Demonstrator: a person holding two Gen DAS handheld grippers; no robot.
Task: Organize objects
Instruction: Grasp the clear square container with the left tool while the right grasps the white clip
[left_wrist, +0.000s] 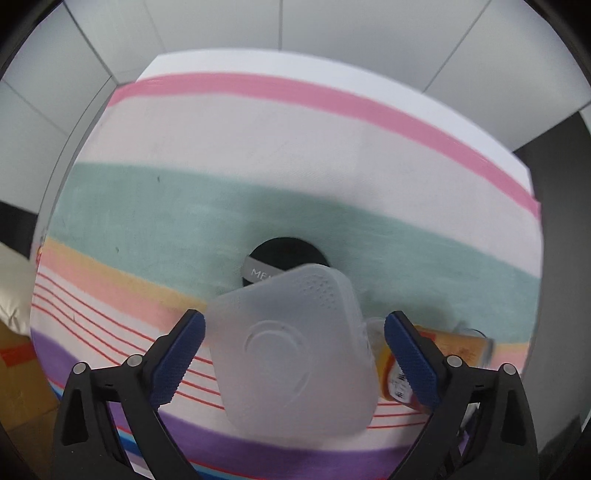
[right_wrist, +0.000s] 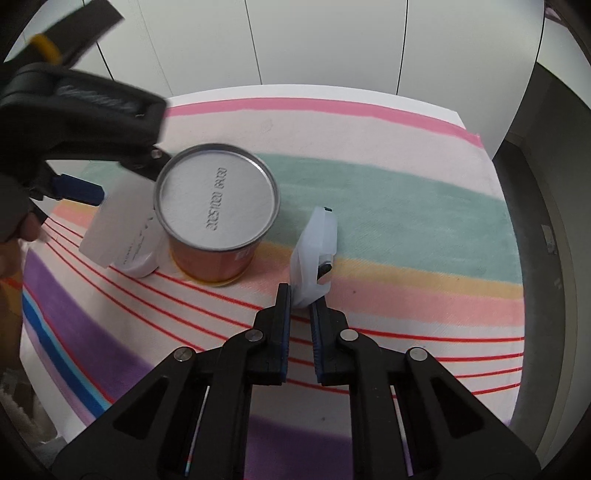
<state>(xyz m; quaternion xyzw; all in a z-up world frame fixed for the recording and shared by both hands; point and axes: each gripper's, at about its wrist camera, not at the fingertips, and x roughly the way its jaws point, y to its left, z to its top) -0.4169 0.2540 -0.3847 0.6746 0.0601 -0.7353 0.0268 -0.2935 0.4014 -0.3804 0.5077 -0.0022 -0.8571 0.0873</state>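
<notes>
Two grippers: left fingers spread wide around white box; right fingers clamped on translucent case.

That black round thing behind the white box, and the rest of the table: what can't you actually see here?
- Black round container, left wrist view: the white box covers its lower part and cuts off its lettering.
- Orange can, right wrist view: label faces away.
- Translucent case: contents unreadable through the plastic.
</notes>
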